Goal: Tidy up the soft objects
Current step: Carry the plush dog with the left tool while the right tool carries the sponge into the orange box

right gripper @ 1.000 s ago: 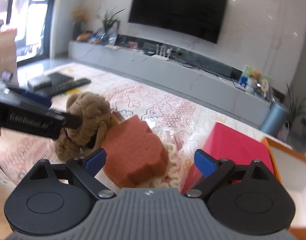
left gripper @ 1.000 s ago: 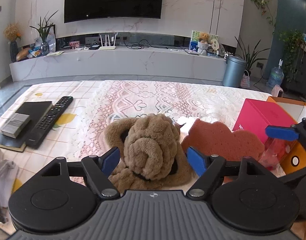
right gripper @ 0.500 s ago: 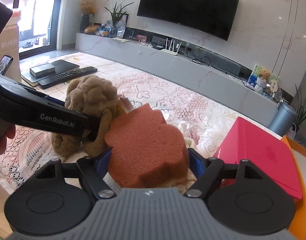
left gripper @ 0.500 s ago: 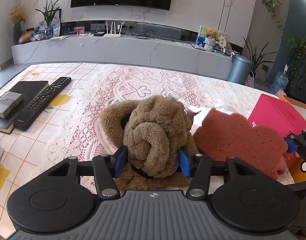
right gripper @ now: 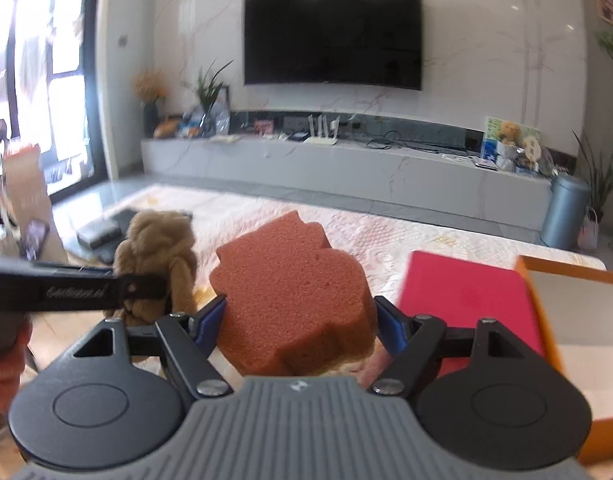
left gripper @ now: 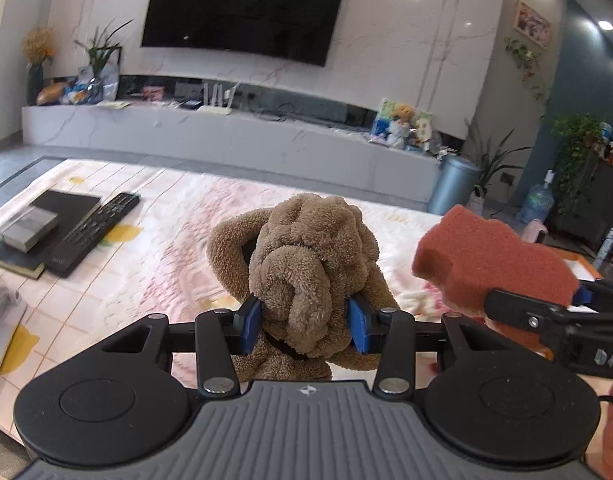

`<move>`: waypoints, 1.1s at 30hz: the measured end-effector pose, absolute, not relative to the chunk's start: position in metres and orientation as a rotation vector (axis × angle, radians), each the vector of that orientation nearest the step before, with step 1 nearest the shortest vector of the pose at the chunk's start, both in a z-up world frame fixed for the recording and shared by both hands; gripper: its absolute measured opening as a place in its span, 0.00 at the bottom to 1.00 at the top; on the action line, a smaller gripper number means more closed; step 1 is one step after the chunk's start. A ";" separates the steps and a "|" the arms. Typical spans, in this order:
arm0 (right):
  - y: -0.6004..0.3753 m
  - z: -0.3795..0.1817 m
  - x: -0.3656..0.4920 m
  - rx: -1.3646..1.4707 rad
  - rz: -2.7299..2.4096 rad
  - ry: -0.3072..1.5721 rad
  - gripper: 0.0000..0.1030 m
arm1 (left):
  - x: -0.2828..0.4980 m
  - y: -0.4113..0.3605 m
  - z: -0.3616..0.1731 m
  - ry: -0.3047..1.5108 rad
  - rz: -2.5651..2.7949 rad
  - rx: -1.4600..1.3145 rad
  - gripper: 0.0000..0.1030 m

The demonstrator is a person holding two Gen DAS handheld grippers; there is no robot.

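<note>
Above tablecloth (left gripper: pixel 154 264): left gripper (left gripper: pixel 305 322) clamps brown plush toy (left gripper: pixel 310 264); right gripper (right gripper: pixel 300 320) clamps red sponge (right gripper: pixel 294 288).

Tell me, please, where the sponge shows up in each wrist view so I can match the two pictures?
Left wrist view: the sponge sits at the right edge, held up by the right gripper, beside the plush toy.
Right wrist view: the sponge fills the lower centre, between that gripper's blue fingers.
Shared landmark: the wall TV.
</note>
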State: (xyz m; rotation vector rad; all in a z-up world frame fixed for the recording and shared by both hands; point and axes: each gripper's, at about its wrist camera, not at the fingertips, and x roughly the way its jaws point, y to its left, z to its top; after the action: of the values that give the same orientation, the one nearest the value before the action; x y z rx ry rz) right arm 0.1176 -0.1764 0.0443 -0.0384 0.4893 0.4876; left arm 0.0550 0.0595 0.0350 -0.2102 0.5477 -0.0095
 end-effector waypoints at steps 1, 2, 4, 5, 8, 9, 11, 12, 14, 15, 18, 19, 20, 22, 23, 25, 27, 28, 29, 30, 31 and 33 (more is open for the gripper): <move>-0.185 0.049 0.118 -0.010 0.479 0.497 0.73 | 0.054 0.053 0.042 0.545 -0.026 -0.215 0.49; -0.194 0.054 0.120 0.021 0.470 0.505 0.73 | 0.056 0.046 0.050 0.543 -0.048 -0.223 0.49; -0.216 0.063 0.122 0.078 0.444 0.513 0.73 | 0.059 0.030 0.063 0.546 -0.099 -0.237 0.49; -0.227 0.067 0.122 0.098 0.428 0.510 0.73 | 0.062 0.021 0.069 0.549 -0.127 -0.238 0.49; -0.261 0.080 0.119 0.121 0.366 0.489 0.73 | 0.074 -0.010 0.086 0.557 -0.218 -0.251 0.49; -0.273 0.083 0.119 0.122 0.342 0.486 0.73 | 0.079 -0.021 0.091 0.563 -0.251 -0.262 0.49; -0.297 0.089 0.117 0.134 0.300 0.490 0.73 | 0.093 -0.047 0.098 0.586 -0.312 -0.271 0.49; -0.308 0.092 0.118 0.142 0.279 0.494 0.73 | 0.101 -0.059 0.101 0.597 -0.338 -0.271 0.49; -0.333 0.097 0.119 0.149 0.231 0.503 0.73 | 0.116 -0.085 0.106 0.617 -0.390 -0.266 0.49; -0.344 0.099 0.121 0.148 0.205 0.510 0.73 | 0.123 -0.098 0.108 0.629 -0.416 -0.261 0.49; -0.372 0.101 0.127 0.138 0.131 0.537 0.73 | 0.148 -0.135 0.111 0.673 -0.475 -0.234 0.49; -0.380 0.101 0.131 0.136 0.109 0.550 0.73 | 0.156 -0.146 0.111 0.688 -0.487 -0.216 0.49; -0.386 0.100 0.135 0.135 0.092 0.564 0.73 | 0.165 -0.157 0.110 0.703 -0.495 -0.193 0.49; -0.397 0.095 0.140 0.137 0.070 0.595 0.73 | 0.181 -0.178 0.110 0.729 -0.515 -0.149 0.49; -0.401 0.093 0.144 0.135 0.059 0.611 0.73 | 0.188 -0.190 0.110 0.745 -0.525 -0.136 0.49; -0.406 0.087 0.152 0.125 0.045 0.644 0.73 | 0.205 -0.203 0.106 0.782 -0.535 -0.129 0.49; -0.409 0.079 0.164 0.114 0.037 0.678 0.73 | 0.215 -0.216 0.099 0.827 -0.527 -0.125 0.49; -0.407 0.075 0.170 0.105 0.034 0.697 0.73 | 0.221 -0.222 0.095 0.848 -0.508 -0.113 0.49; -0.409 0.071 0.177 0.094 0.032 0.718 0.74 | 0.224 -0.229 0.092 0.869 -0.495 -0.099 0.49; -0.408 0.066 0.183 0.081 0.028 0.739 0.74 | 0.227 -0.235 0.088 0.885 -0.491 -0.087 0.49; -0.408 0.061 0.189 0.067 0.024 0.759 0.73 | 0.233 -0.239 0.083 0.894 -0.488 -0.079 0.49; -0.415 0.051 0.198 0.046 0.033 0.788 0.73 | 0.235 -0.246 0.073 0.916 -0.477 -0.057 0.49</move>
State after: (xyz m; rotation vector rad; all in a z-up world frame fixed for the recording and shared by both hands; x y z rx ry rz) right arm 0.1983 -0.4149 0.0515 0.0456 0.7883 0.0329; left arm 0.2351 -0.2458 0.0733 -0.0571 0.9155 -0.4768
